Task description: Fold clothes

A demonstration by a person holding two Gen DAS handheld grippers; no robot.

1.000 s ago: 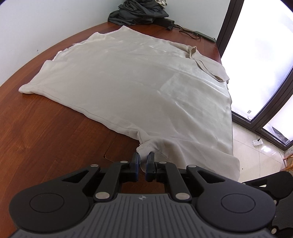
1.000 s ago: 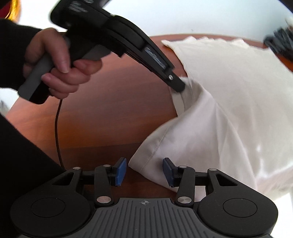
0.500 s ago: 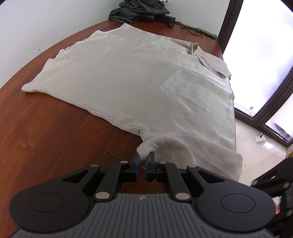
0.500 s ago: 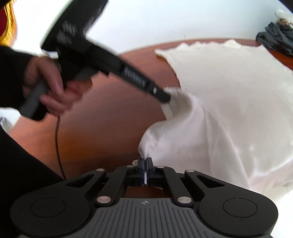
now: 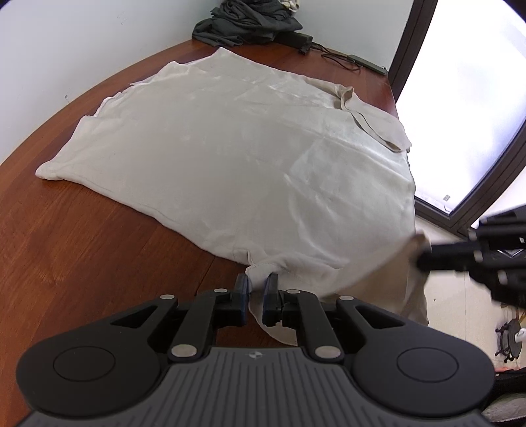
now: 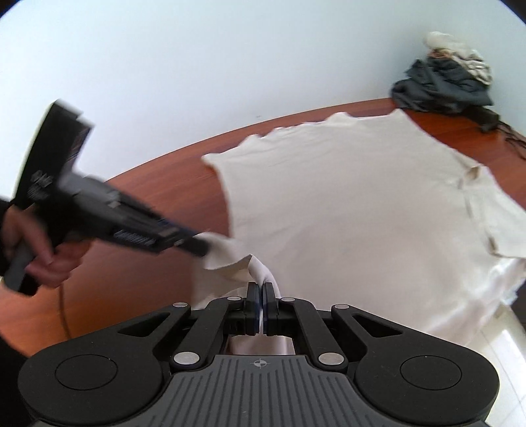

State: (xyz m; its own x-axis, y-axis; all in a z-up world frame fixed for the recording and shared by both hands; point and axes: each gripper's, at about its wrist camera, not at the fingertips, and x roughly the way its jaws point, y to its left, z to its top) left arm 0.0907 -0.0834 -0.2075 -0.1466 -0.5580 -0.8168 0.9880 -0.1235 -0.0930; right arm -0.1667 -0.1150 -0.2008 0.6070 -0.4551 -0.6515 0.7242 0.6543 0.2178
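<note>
A cream shirt [image 5: 230,157] lies spread on the wooden table [image 5: 82,246], its collar at the far right. My left gripper [image 5: 255,289] is shut on a bunched near corner of the hem. At the right edge of the left wrist view, my blurred right gripper [image 5: 424,259] holds another stretch of the same edge, raised off the table. In the right wrist view the right gripper [image 6: 261,295] is shut on a fold of the shirt [image 6: 345,203]. The left gripper [image 6: 200,246], held by a hand [image 6: 56,259], pinches cloth just to its left.
A heap of dark clothes [image 5: 246,23] sits at the far end against the wall, also seen in the right wrist view [image 6: 440,85]. Cables and a power strip [image 5: 345,59] lie beside it. A window frame [image 5: 407,49] and tiled floor [image 5: 460,312] lie past the table's right edge.
The right gripper closed on the shirt's near edge, then rose with it. Both grippers have lifted the hem and moved forward over the shirt, the left keeping its grip.
</note>
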